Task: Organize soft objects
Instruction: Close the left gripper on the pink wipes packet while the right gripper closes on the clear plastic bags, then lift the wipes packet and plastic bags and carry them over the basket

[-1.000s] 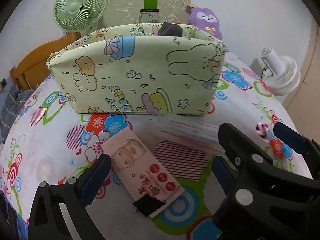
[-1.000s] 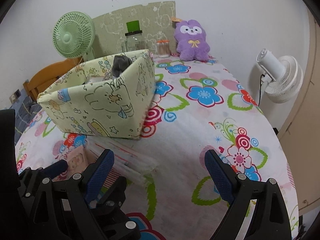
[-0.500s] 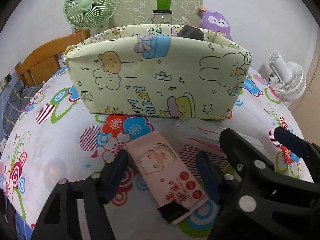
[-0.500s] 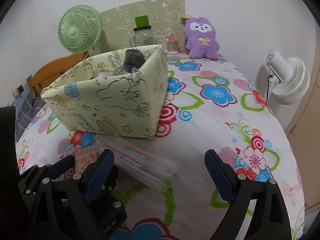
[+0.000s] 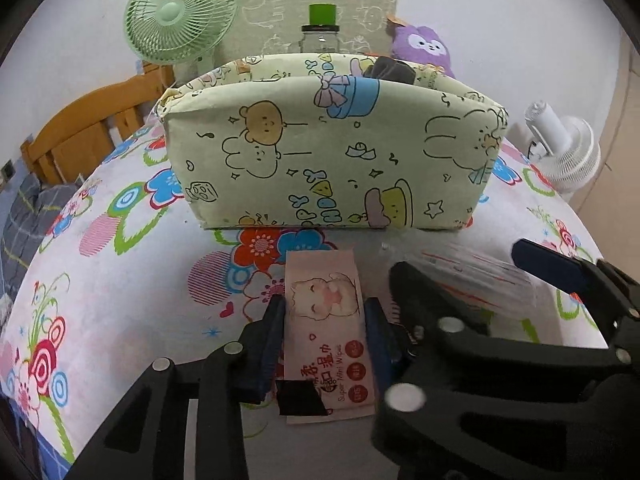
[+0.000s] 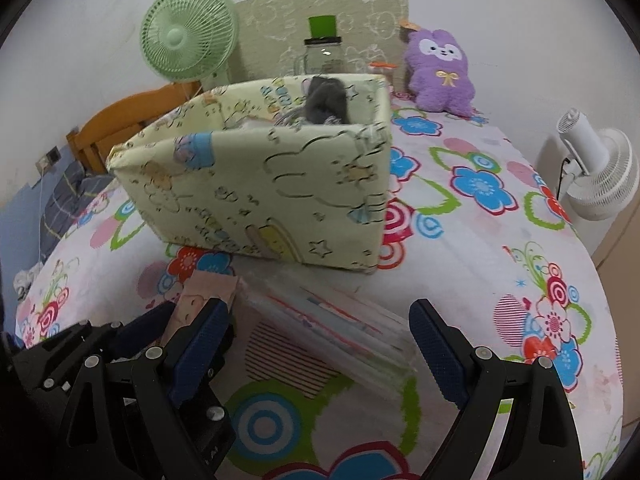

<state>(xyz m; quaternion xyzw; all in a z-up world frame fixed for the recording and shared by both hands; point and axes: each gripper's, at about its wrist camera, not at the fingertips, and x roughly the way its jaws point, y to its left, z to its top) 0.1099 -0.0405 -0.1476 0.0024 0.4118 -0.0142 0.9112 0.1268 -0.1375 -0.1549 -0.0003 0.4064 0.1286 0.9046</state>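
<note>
Pink wet-wipes pack (image 5: 328, 320) flat on flowered desk cloth (image 5: 120, 312), lengthwise between left gripper (image 5: 325, 334) jaws; jaws closing, blue pads at both long sides, seemingly touching. Clear plastic packet (image 6: 332, 320) just right of pack, lying in gap of right gripper (image 6: 316, 348), jaws spread wide, pads apart from it. Directly beyond both, cream cartoon-print fabric box (image 5: 332, 152), upright, dark grey soft item (image 6: 324, 100) poking above rim. Farther back: green fan (image 5: 180, 12), glass jar with green lid (image 5: 320, 32), purple plush (image 6: 440, 72). White fan (image 6: 596, 172) off desk's right edge.
</note>
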